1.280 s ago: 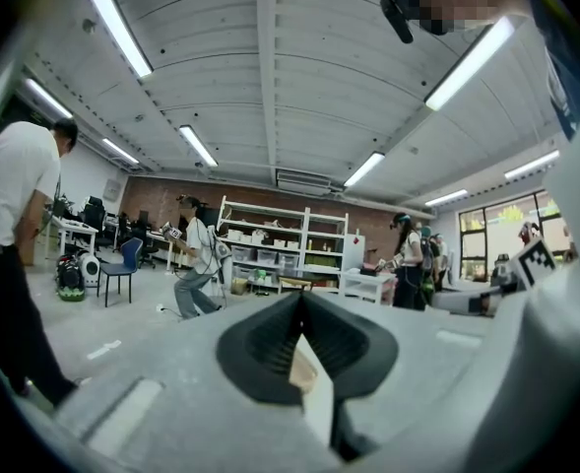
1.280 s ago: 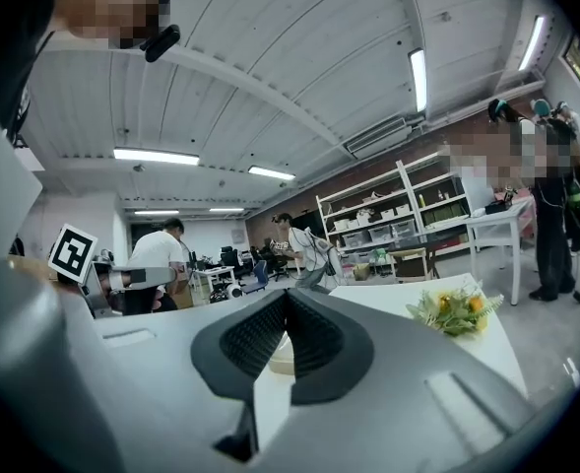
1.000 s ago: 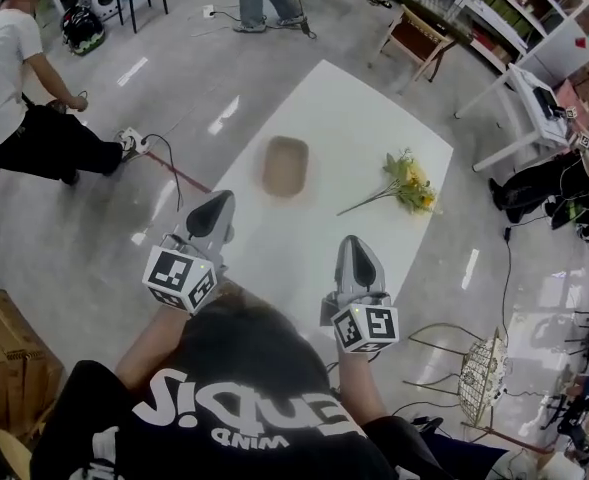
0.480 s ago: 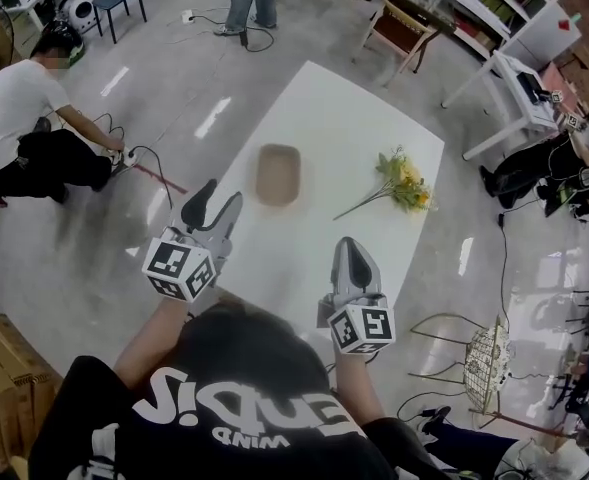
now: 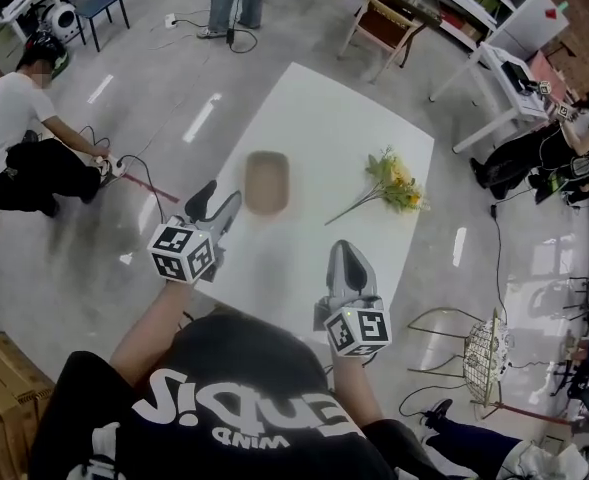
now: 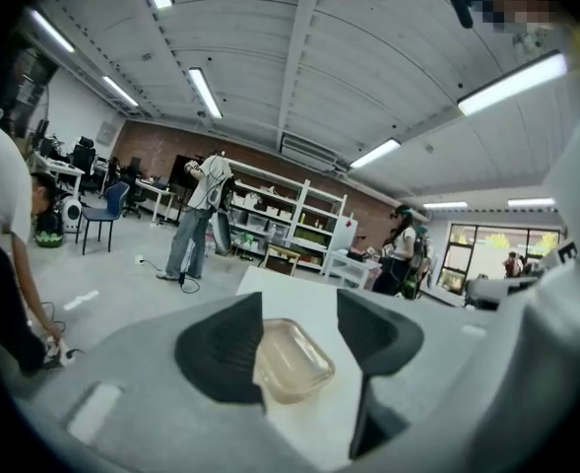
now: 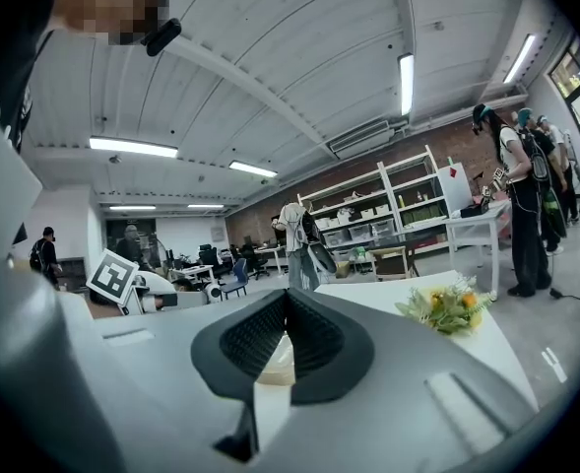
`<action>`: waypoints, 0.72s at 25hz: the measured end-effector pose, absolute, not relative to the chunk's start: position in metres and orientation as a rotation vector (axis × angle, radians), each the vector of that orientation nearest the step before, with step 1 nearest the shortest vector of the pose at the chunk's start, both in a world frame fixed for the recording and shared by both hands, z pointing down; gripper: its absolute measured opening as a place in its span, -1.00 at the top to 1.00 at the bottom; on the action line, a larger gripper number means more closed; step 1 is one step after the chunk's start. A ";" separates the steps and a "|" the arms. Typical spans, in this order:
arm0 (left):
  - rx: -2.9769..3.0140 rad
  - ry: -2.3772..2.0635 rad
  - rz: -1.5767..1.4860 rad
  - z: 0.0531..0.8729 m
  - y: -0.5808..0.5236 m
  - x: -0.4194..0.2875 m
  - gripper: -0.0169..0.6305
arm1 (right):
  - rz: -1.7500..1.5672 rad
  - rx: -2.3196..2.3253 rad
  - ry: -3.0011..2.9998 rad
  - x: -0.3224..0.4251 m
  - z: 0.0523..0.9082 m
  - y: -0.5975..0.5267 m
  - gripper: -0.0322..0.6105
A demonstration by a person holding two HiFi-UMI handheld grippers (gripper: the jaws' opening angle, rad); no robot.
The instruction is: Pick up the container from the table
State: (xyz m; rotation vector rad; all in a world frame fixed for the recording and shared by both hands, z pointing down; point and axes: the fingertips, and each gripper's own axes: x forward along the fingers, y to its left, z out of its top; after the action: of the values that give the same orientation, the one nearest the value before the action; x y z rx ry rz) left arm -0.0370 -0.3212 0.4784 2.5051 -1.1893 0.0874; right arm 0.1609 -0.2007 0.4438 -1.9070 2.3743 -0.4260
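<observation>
Lighting was bright and even, from long ceiling strips (image 6: 205, 91) and a daylit window (image 6: 486, 254). Pale glare streaks lay on the glossy floor (image 5: 201, 118), the white bench (image 5: 354, 118) was near blown out, and shadows were faint. The head view was slightly motion-blurred, with the container (image 5: 268, 181) smeared at its edges; both gripper views bowed strongly outward, darkened to black at the corners, and held their nearest surfaces out of focus.

A black T-shirt (image 5: 236, 408) with white lettering filled the lower frame; the grey left gripper (image 5: 221, 193) and right gripper (image 5: 343, 246) bore black-and-white marker cubes (image 5: 182, 252).
</observation>
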 end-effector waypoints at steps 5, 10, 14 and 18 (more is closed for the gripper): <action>2.455 -1.158 0.151 0.511 -0.341 -0.031 0.28 | -0.434 -1.922 2.378 0.161 0.445 -0.207 0.91; 2.392 -1.123 0.217 0.548 -0.358 -0.023 0.31 | -0.452 -1.939 2.373 0.165 0.448 -0.213 0.91; 2.330 -1.074 0.271 0.582 -0.368 -0.015 0.33 | -0.472 -1.953 2.374 0.169 0.457 -0.218 0.91; 2.266 -1.034 0.279 0.604 -0.377 -0.006 0.35 | -0.494 -1.978 2.370 0.175 0.463 -0.223 0.91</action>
State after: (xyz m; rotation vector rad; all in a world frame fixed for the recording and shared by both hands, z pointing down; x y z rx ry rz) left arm -0.0059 -0.3771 0.6044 2.2660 -1.0337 0.2794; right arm 0.1754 -0.2228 0.4627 -1.9776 2.3697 -0.4940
